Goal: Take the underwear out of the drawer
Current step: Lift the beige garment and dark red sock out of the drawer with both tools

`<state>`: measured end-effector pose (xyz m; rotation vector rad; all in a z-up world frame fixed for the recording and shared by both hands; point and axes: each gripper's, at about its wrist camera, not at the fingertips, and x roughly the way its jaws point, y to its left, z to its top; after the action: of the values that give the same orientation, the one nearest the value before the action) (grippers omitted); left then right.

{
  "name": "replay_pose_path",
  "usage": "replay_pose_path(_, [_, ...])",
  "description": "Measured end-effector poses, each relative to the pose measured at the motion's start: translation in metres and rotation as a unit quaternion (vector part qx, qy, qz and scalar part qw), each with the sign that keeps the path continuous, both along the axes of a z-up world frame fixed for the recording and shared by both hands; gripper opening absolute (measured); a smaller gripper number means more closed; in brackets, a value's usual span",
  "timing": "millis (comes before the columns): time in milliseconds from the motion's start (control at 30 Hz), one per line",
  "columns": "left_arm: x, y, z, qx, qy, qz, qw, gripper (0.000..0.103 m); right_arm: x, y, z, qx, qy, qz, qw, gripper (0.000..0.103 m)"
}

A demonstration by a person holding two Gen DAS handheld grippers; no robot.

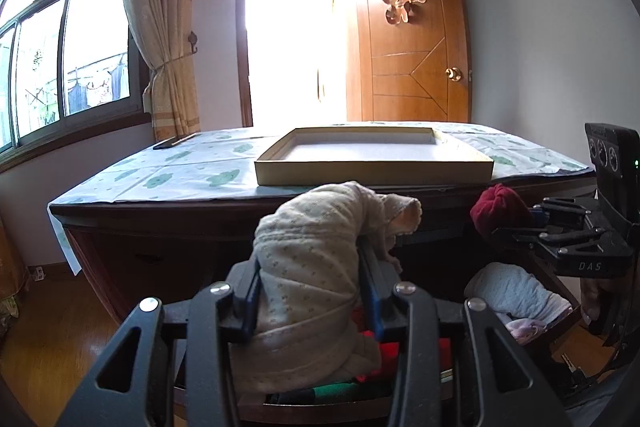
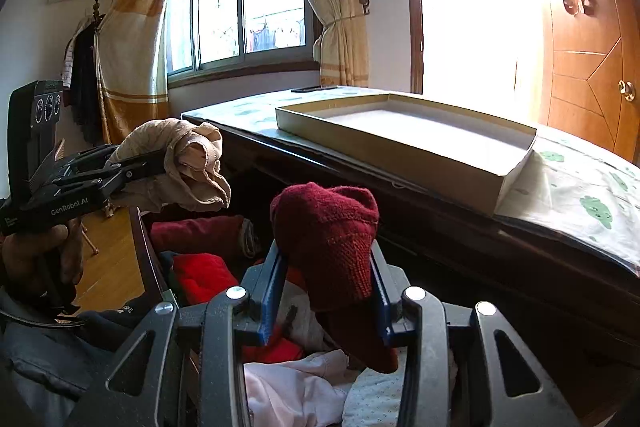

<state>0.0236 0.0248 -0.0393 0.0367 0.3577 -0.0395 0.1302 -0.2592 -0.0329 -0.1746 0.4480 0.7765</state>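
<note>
- Cream underwear showing a small dotted print.
- Second garment showing dark red knit.
- Tablecloth showing white with green cloud shapes.
- Tray showing beige outside, white inside.
- Door showing orange-brown wood.

Open drawer in front of and below the desk, packed with folded garments; on the desk top, a cloth with a shallow tray on it; behind, window left, door right.
</note>
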Motion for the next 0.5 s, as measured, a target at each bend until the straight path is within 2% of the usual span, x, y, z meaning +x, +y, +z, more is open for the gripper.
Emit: replay_pose_path(500, [-0.009,0.001,0.009,0.000,-0.044,-0.002,0.9990,0.040,-0.012,-0.012,0.003,0.035,-0.040,0.000,0.999,0.041])
